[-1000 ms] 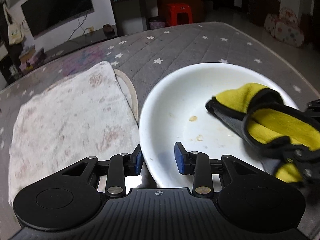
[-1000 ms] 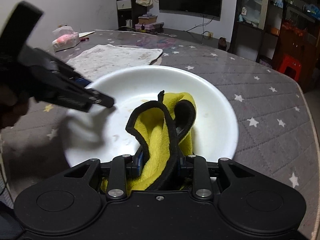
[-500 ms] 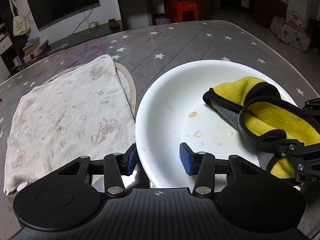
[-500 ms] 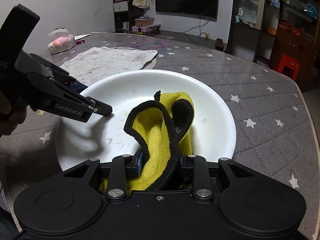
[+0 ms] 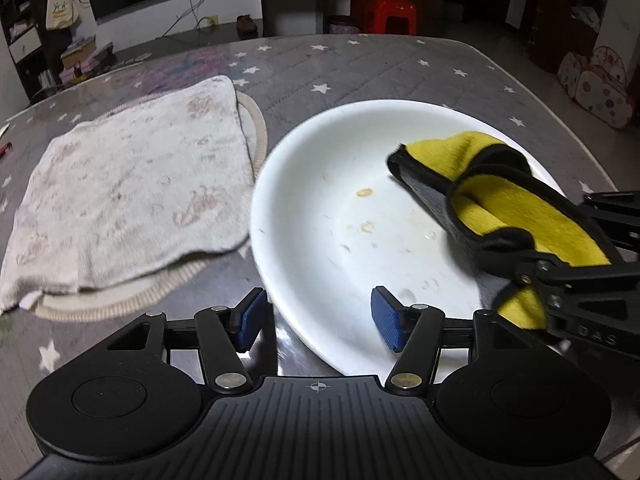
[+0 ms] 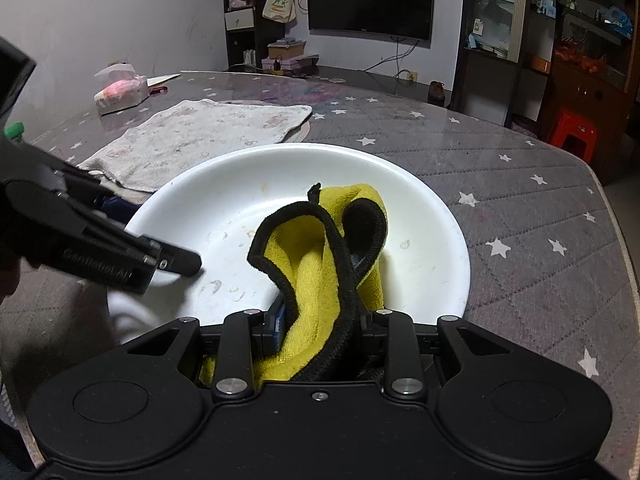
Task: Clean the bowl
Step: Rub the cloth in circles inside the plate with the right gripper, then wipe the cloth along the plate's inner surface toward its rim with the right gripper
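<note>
One wide white bowl (image 5: pixel 320 208) holds one yellow black-edged cloth (image 6: pixel 320 264) and some crumbs. Right tongs (image 6: pixel 320 332) clamp the cloth; left tongs (image 5: pixel 316 320) gape across the rim.

Both the left gripper (image 5: pixel 318 318) and right gripper (image 6: pixel 320 328) are matte black with blue pads, silver screws.

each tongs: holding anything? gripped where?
Right tongs: shut on the yellow cloth, bunched near end. Left tongs: open, straddling the bowl rim, holding nothing.
</note>
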